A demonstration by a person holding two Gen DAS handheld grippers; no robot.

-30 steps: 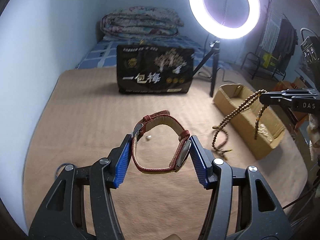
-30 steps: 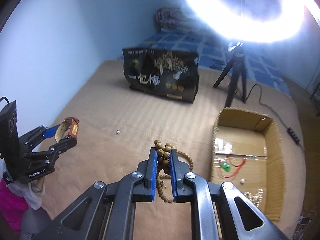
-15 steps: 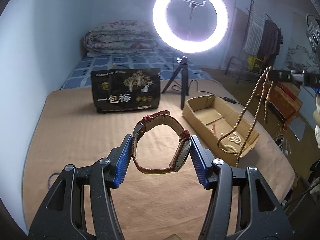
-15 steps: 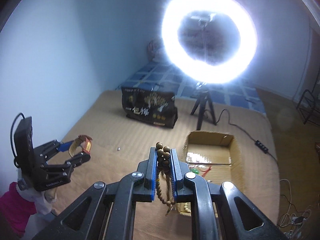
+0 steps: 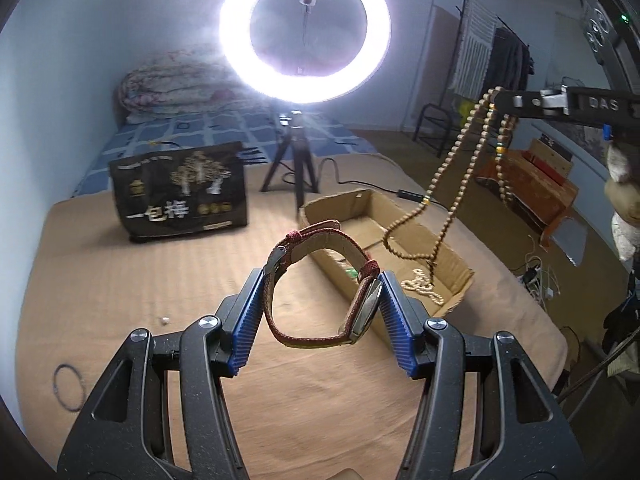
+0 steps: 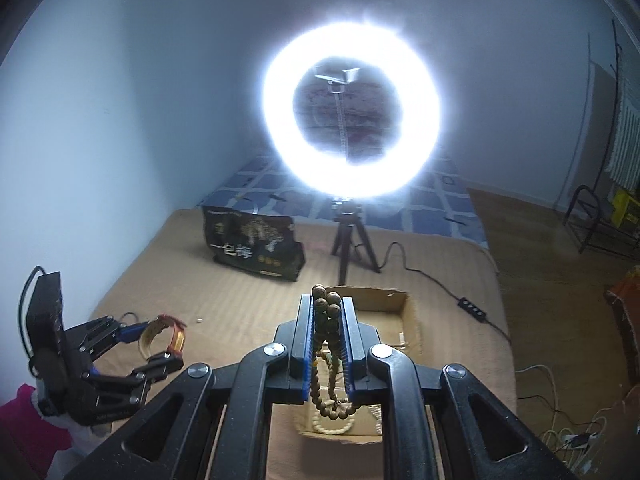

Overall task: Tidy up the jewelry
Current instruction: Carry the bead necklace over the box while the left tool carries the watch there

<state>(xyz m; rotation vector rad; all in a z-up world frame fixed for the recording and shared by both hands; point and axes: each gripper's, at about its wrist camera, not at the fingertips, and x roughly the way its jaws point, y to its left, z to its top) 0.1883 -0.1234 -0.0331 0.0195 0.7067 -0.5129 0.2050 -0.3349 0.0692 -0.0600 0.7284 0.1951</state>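
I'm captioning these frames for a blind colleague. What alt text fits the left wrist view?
The left gripper holds a red-strapped watch above a tan bed cover. To the right, the right gripper dangles a wooden bead necklace over an open cardboard box. A ring light glows behind.

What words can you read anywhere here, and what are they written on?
"一包梅": big white characters on the black bag.
"DAS": raised letters on the right gripper, on its arm.
Small print along the bag's top and bottom: too small to read.
White lettering on the left gripper: too blurred to read.
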